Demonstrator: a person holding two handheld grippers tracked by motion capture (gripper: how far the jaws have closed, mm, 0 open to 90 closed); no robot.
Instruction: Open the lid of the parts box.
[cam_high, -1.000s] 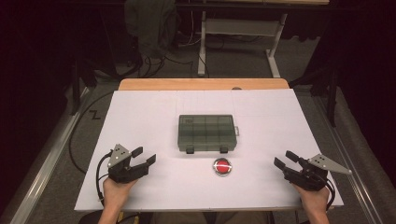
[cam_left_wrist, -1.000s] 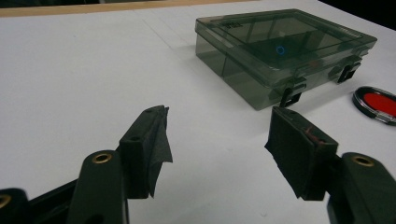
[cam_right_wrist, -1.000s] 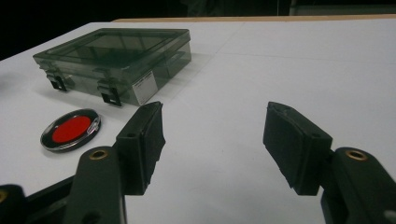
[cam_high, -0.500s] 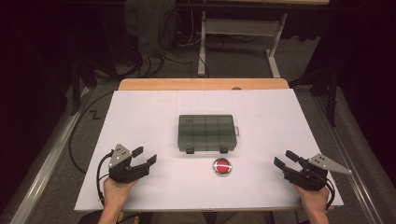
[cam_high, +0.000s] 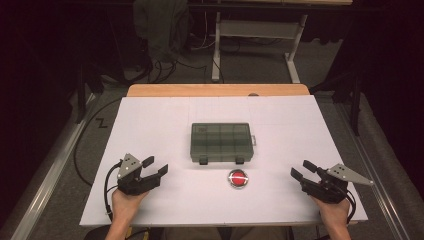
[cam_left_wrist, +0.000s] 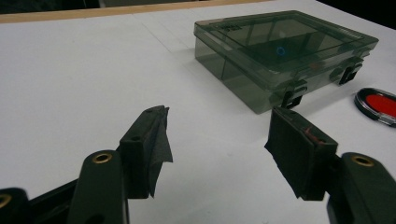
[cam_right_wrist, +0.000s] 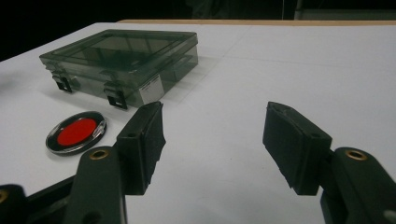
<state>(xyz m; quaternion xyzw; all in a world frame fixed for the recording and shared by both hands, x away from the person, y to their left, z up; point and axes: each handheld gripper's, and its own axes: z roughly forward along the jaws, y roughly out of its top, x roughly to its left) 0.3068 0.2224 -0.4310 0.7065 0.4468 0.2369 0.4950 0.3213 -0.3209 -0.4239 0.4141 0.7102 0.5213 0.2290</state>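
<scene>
Left gripper (cam_high: 155, 166): jaws spread wide, nothing between them; held low over the white table sheet (cam_high: 165, 125) near its front left corner, jaws pointing toward the middle. In the left gripper view its pads (cam_left_wrist: 154, 140) carry dark tape, loose at one edge, and bare sheet lies in the gap.

Right gripper (cam_high: 303, 171): jaws likewise parted and empty, near the front right corner, pointing inward and well apart from the left one. A grey three-cornered plate (cam_high: 350, 175) sits on top.

Red disc (cam_high: 238, 178): small, round, red centre inside a clear rim with a dark ring; flat on the sheet between the two grippers, somewhat nearer the right, touched by neither. Open sheet separates it from each gripper.

Compartment box (cam_high: 220, 142): smoky translucent plastic, lid shut, two dark latches on the near edge; lies flat at the sheet's middle, just beyond the disc and apart from it.

Surroundings: wooden table edge (cam_high: 215, 90) shows past the sheet; white desk frame (cam_high: 260, 35) and cables on the floor behind.
</scene>
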